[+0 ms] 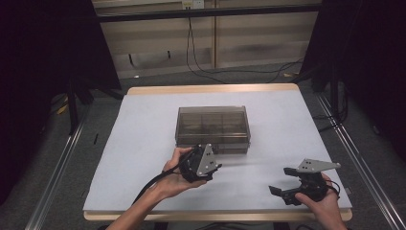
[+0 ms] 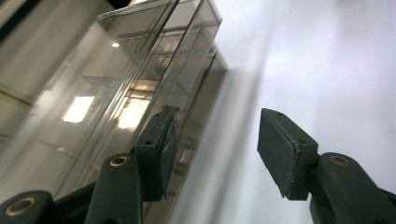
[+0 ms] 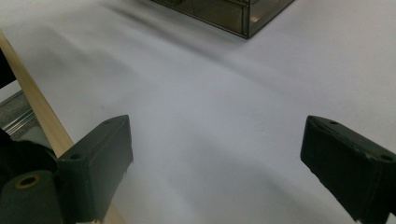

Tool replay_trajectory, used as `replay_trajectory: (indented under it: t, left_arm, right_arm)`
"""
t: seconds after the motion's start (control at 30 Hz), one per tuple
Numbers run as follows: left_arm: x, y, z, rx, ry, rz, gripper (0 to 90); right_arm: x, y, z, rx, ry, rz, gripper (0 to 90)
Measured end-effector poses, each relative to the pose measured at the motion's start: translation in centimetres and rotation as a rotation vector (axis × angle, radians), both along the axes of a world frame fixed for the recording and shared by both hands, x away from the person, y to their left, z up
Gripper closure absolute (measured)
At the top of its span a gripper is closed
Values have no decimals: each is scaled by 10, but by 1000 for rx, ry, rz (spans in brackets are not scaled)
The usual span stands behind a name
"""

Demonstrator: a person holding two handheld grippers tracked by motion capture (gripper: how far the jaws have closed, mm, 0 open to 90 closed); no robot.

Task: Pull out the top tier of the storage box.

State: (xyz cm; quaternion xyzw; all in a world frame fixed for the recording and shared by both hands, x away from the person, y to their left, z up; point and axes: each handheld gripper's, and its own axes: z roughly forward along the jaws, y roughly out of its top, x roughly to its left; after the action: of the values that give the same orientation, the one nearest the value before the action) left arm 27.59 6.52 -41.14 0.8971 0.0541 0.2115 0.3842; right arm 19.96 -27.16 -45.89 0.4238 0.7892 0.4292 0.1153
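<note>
A smoky clear plastic box (image 1: 212, 125) with inner compartments sits shut in the middle of the white-covered table (image 1: 139, 143). My left gripper (image 1: 205, 163) hovers just in front of the box's near side, tilted, held in a hand. In the left gripper view the jaws (image 2: 215, 144) stand open with nothing between them, and the box (image 2: 140, 79) rises close ahead on the left. My right gripper (image 1: 281, 181) rests low near the table's front right, open and empty. Its own view shows wide-apart jaws (image 3: 217, 158) over bare white cover, with a corner of the box (image 3: 229, 11) at the top.
The table's wooden edge (image 3: 32, 102) runs close by the right gripper's left jaw. Metal rails (image 1: 57, 163) flank the table on both sides. Cables (image 1: 210, 72) lie on the floor behind it, between dark curtains.
</note>
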Motion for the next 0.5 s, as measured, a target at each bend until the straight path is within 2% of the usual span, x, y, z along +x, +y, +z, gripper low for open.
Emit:
replay_trajectory:
  t: [0.03,0.1,0.2,0.3,0.37,0.43,0.5]
  left_arm:
    - [2,0,1,-16,7,-9,463]
    - [5,2,4,-63,71,-26,451]
    - [8,6,11,-104,122,-25,477]
    - [13,11,16,-149,150,-17,469]
    - [18,14,20,-180,178,-23,501]
    - [23,18,24,-190,192,-44,536]
    - [29,21,27,-189,210,-44,562]
  right_arm:
    - [0,0,0,0,-2,1,93]
    - [0,0,0,-1,0,-1,93]
    - [0,0,0,-1,-1,0,93]
    - [0,0,0,-1,0,-1,93]
    - [1,0,0,-2,0,-1,93]
    - [1,0,0,0,1,-2,93]
    - [1,0,0,-2,1,2,93]
